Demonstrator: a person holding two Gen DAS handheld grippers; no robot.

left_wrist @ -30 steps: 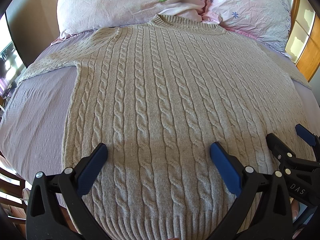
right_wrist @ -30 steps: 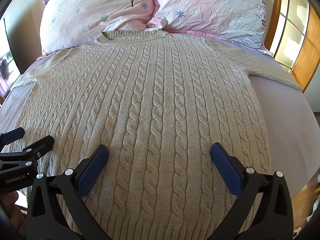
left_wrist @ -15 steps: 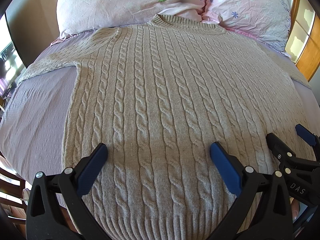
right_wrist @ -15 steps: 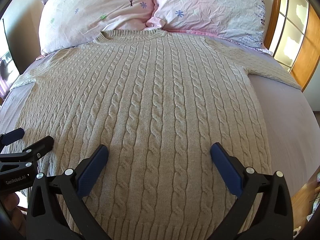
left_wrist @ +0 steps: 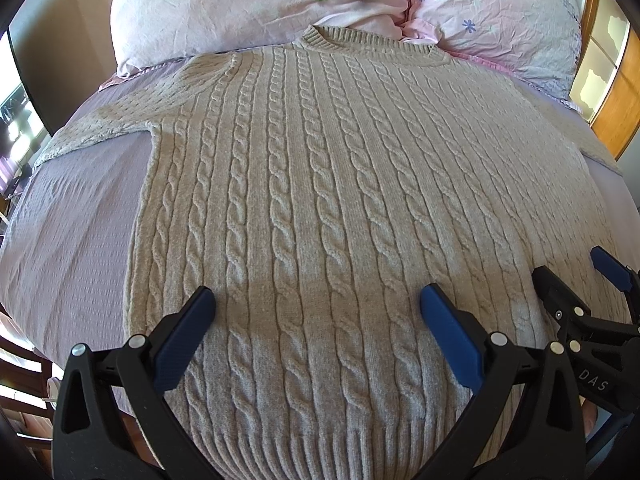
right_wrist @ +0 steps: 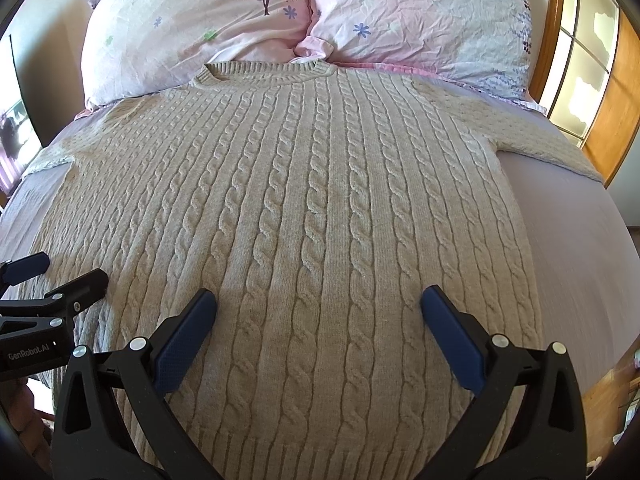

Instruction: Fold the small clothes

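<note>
Bright daylight pours in from the window (right_wrist: 580,64) at two o'clock; my shadow darkens the sweater (left_wrist: 320,200) near six; fisheye bends every edge.

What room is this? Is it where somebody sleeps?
Most likely a bedroom. A sweater lies spread flat on a bed with a lilac sheet, and two flowery pink pillows sit at the head, next to a wood-framed window.
</note>
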